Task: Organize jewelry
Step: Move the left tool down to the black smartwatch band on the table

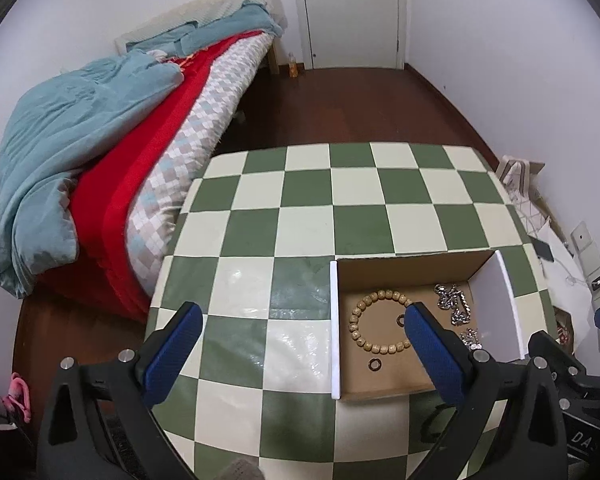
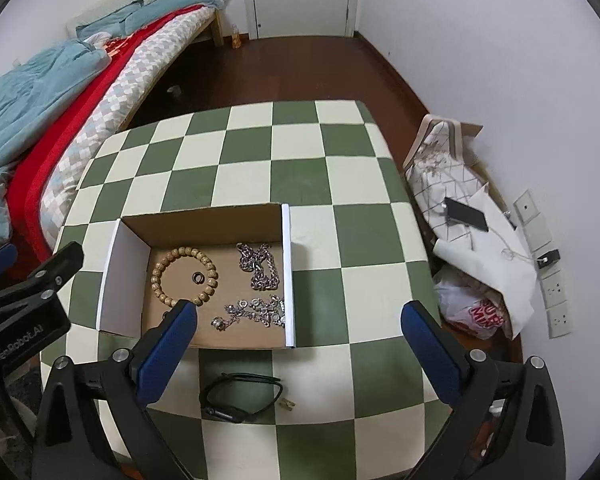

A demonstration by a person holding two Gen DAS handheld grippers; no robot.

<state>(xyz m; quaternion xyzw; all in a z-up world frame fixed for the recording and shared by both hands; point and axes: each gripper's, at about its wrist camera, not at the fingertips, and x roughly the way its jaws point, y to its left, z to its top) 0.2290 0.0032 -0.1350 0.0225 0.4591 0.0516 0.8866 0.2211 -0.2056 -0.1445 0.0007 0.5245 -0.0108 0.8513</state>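
Observation:
An open cardboard box (image 2: 204,216) (image 1: 412,266) with white side walls sits on the checkered table. It holds a wooden bead bracelet (image 2: 162,270) (image 1: 358,316), two dark rings (image 2: 198,277) (image 1: 375,364), a heavy silver chain (image 2: 260,266) (image 1: 454,302) and a silver charm bracelet (image 2: 256,310). A black watch (image 2: 240,398) and a small gold earring (image 2: 287,404) lie on the table in front of the box. My right gripper (image 2: 300,318) is open above the box's near right corner. My left gripper (image 1: 304,318) is open, left of the box, its right finger over the box.
The green and cream checkered table (image 2: 260,148) fills the middle. A bed (image 1: 100,140) with blue and red covers stands at left. Bags, a phone (image 2: 466,214) and wall sockets lie at right. A white door (image 1: 352,12) is at the back.

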